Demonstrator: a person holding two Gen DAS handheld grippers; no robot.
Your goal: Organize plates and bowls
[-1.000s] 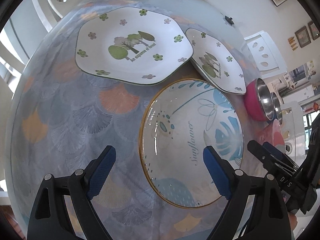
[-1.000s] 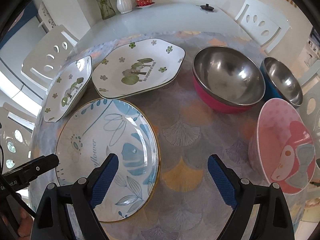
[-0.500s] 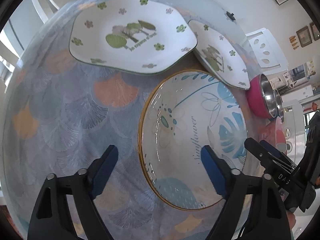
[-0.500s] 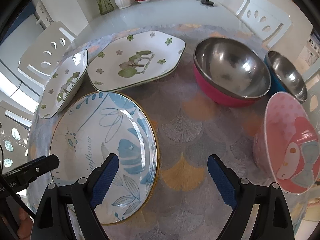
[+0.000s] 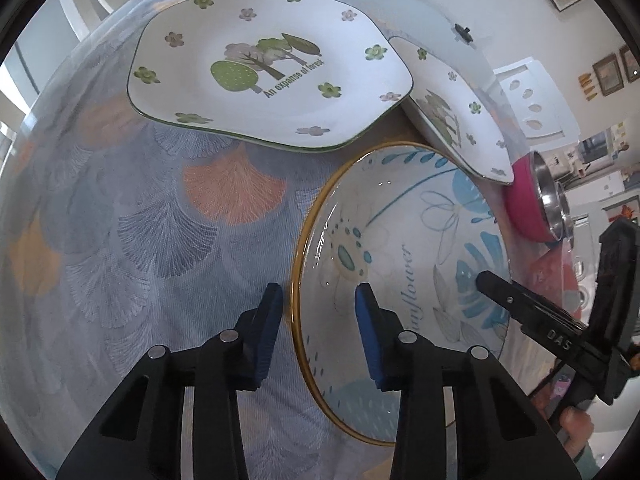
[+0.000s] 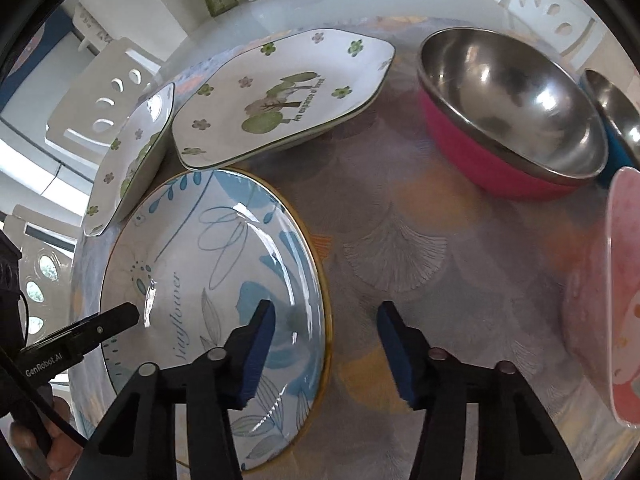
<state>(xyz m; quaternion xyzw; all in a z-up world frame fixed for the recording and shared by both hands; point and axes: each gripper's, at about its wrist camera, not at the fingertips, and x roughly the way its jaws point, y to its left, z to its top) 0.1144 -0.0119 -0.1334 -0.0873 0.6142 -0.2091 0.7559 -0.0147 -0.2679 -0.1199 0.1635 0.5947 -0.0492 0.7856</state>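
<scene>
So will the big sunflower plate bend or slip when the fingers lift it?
The sunflower plate looks like glazed ceramic, so it is probably stiff and won't bend. Its shiny glare suggests a slick surface that could slip. The left gripper and right gripper straddle opposite rims, which should steady it.

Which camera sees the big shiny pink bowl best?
The right wrist view. There the pink bowl shows almost whole, with its shiny steel inside open to the camera and its pink wall below. In the left wrist view the same bowl is squeezed edge-on at the right side, so you cannot see inside it.

Home dining room: tablecloth (image 5: 120, 240), chairs (image 6: 108, 96)
</scene>
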